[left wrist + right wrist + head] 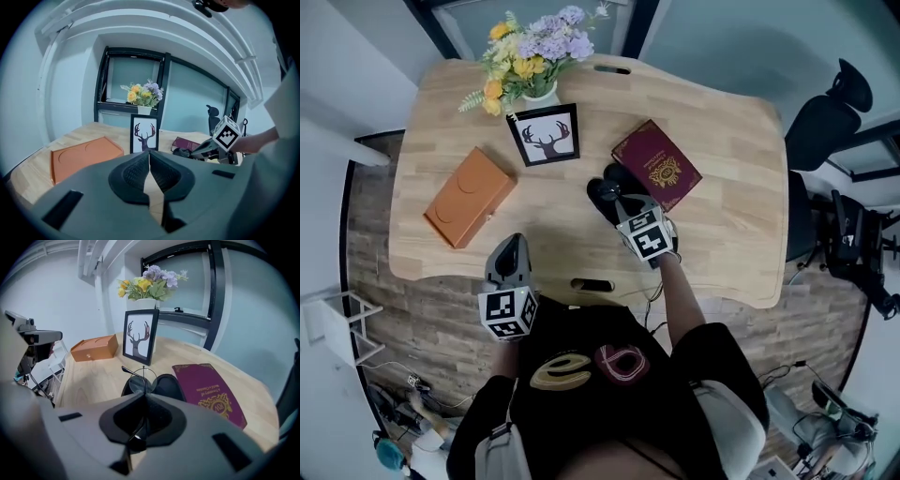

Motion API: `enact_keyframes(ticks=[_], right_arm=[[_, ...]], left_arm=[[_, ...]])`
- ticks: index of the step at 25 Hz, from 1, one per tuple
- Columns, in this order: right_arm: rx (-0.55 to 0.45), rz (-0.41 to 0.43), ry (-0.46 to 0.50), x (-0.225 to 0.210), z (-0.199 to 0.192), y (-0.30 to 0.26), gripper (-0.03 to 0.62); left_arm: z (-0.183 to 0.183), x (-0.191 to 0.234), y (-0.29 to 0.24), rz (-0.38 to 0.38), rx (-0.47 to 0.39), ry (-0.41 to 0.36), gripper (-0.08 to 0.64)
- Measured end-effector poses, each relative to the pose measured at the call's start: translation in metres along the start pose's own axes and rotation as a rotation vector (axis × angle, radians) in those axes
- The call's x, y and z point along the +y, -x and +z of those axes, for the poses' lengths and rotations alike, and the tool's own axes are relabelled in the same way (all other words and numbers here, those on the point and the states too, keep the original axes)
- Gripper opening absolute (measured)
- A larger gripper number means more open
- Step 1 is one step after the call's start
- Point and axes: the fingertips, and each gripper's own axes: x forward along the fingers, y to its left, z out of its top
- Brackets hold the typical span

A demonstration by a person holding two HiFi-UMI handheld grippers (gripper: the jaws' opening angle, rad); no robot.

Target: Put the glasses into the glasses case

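Observation:
A pair of thin-rimmed round glasses (139, 380) is pinched in my right gripper (143, 397), which is shut on them. One lens and a temple arm stick out past the jaws. Just below and beyond lies the black glasses case (166, 385), on the table beside a maroon book. In the head view the right gripper (619, 202) hangs over the case (602, 193) at the table's middle. My left gripper (510, 249) is near the front edge, its pads meeting with nothing between them; its own view shows the shut tips (149, 157) over bare wood.
On the wooden table (722, 206) sit an orange box (470, 196) at the left, a framed deer picture (546, 134), a vase of flowers (534, 52) at the back, and the maroon book (656, 165). A black office chair (825, 122) stands at the right.

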Motion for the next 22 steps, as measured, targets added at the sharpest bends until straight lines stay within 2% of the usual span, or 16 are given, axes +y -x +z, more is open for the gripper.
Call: enact_keyframes(ticks=[7, 16, 22], right_arm=[[0.041, 0.063, -0.017, 0.0, -0.004, -0.022, 0.017], [0.082, 0.111, -0.02, 0.005, -0.012, -0.038, 0.017], [0.111, 0.162, -0.025, 0.008, -0.018, -0.046, 0.018]], left_arm=[[0.0, 0.004, 0.0, 0.04, 0.004, 0.015, 0.02], [-0.006, 0.0, -0.007, 0.047, 0.034, 0.032, 0.02], [-0.012, 0.0, -0.011, 0.052, 0.059, 0.017, 0.02]])
